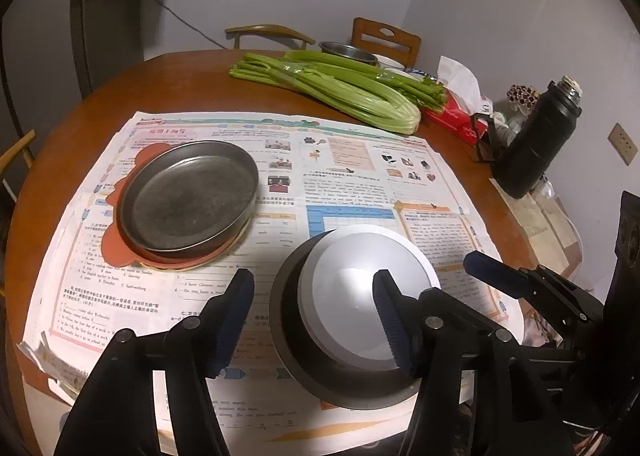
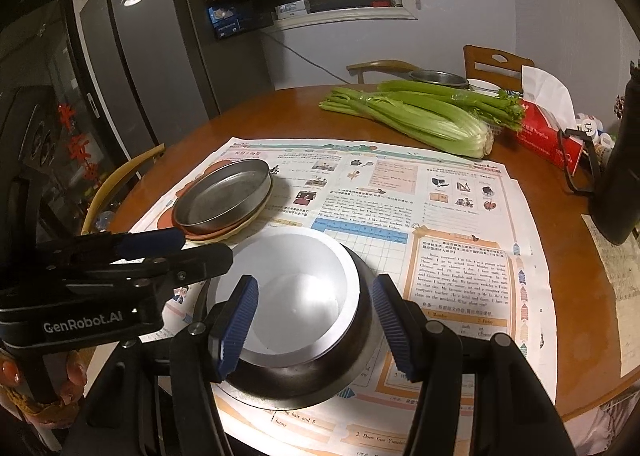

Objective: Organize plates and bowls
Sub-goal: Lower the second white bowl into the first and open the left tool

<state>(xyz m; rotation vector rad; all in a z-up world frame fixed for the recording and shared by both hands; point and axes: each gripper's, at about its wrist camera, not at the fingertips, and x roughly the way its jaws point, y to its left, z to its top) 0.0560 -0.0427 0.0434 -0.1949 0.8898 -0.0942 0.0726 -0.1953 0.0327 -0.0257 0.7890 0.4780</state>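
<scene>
Round wooden worktop (image 1: 168, 72), a printed worksheet (image 1: 352, 160) spread flat over its near half.

Left gripper (image 1: 316, 320): fingers spread wide, nothing between them. Its right finger (image 1: 394, 326) overlaps the white bowl (image 1: 360, 276) in the left wrist view; contact cannot be told. Its left finger (image 1: 232, 320) hangs over bare paper, apart from the bowl.

White bowl sits nested inside a dark metal bowl (image 1: 288, 344), both upright on the worksheet, lying ahead of and between the left fingers, more toward the right one.

Right gripper (image 2: 314, 322): fingers also wide, holding nothing. The nested bowls (image 2: 296, 296) lie directly between and just beyond its fingertips, the dark rim (image 2: 360, 348) close to the right finger (image 2: 394, 330). Touching or not cannot be told. The left gripper's body crosses in from the left in this view, its tips by the bowl's left rim.

Metal plate (image 1: 188, 196): round, shallow, upright, resting on an orange flower-shaped mat (image 1: 120, 244) with a pale plate edge (image 1: 236, 244) showing under it. This stack is beyond the left finger of the left gripper, well apart from the bowls.

Far side: celery bunch (image 1: 340, 90) lying on the worktop, red tissue box (image 1: 456, 116) beside its leafy end, black flask (image 1: 536, 140) to the right, a steel basin (image 1: 348, 52) behind the celery.
</scene>
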